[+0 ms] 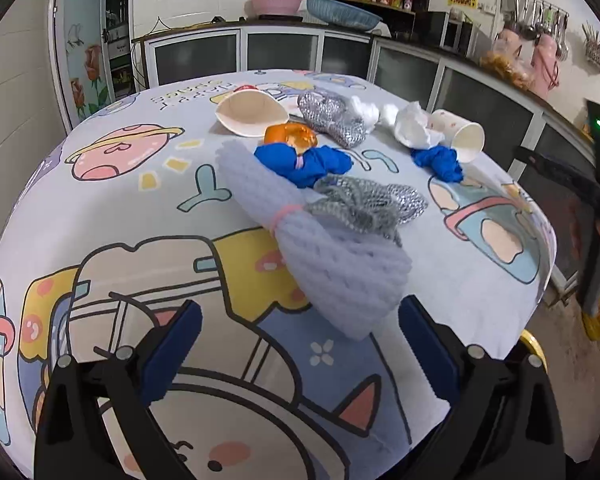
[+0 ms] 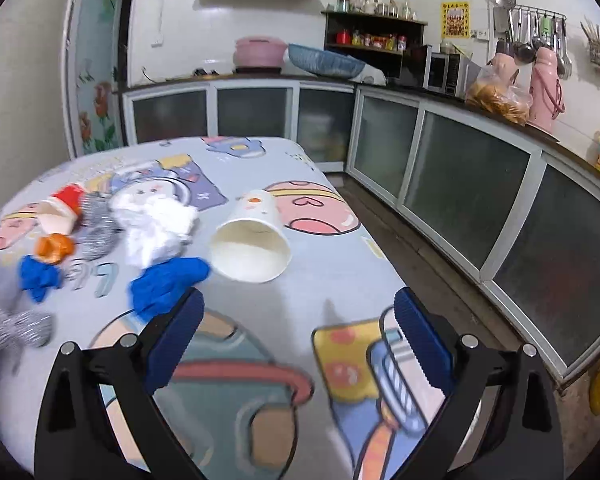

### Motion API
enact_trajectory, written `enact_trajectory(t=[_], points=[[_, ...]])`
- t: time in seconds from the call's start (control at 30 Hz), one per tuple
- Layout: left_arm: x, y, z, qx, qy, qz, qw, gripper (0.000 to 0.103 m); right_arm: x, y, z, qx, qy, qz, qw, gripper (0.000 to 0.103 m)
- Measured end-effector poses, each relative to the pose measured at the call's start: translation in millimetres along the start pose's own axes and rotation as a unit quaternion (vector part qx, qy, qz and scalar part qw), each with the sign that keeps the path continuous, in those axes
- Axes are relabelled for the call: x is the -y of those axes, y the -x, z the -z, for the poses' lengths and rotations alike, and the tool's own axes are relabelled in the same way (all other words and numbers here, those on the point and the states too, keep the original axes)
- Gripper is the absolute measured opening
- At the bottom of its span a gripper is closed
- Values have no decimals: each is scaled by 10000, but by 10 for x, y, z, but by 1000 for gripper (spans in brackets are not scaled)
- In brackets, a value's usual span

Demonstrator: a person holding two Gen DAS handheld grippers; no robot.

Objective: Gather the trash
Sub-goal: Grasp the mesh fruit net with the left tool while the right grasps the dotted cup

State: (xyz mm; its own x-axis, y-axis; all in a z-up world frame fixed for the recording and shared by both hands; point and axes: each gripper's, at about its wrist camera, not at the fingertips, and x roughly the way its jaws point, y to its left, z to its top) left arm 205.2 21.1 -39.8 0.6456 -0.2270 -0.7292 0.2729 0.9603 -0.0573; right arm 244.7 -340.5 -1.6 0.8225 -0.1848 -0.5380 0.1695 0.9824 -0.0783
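Pale lavender foam netting, trash still spread on the cartoon-print tablecloth (image 1: 112, 216).

The lavender foam-net sleeve with a pink band (image 1: 320, 248) lies just ahead of the left gripper (image 1: 300, 344), whose jaws are wide apart and empty; nearest to that sleeve are a silver mesh scourer (image 1: 372, 204) and a crumpled blue glove (image 1: 312, 164). The right gripper (image 2: 300, 332), equally wide and empty, faces a tipped white paper cup (image 2: 252, 240). Advice: straddle the sleeve's near end squarely before closing; foam compresses, so grip firmly.

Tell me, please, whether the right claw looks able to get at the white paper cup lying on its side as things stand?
Probably yes. The right claw is open and aimed at the white paper cup, which lies with its mouth toward it. Only bare tablecloth lies between; the crumpled blue glove sits off to the left, beside one finger.
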Motion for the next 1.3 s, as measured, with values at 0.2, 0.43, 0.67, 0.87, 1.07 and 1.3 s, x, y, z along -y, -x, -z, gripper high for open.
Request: enact_trajectory(t=[0.2,0.43,0.67,0.87,1.07,1.3], points=[[-46,-135,-69,-114,121,-74,9998,95,-34,-638,-157,-405,273,173,9987,92],[-80,-313,-129,-274,245,-72,9993,95,-56,-1128,-276,-787,266,-36,9965,82],[-188,-306,-180,-224,498,74,9985,86,-121,-1203,-376,-1067,19,-534,9929,51],[-396,-359,-205,-248,870,-8,9959,10,-172,-1288,-336,-1377,-113,-593,9886,6],[-532,-266,-209,-113,1115,62,9937,6,-177,-1142,-375,-1184,-203,-639,9907,4],[-523,-29,-222,196,997,147,9947,5,-131,-831,-376,-982,-304,-770,9917,4]])
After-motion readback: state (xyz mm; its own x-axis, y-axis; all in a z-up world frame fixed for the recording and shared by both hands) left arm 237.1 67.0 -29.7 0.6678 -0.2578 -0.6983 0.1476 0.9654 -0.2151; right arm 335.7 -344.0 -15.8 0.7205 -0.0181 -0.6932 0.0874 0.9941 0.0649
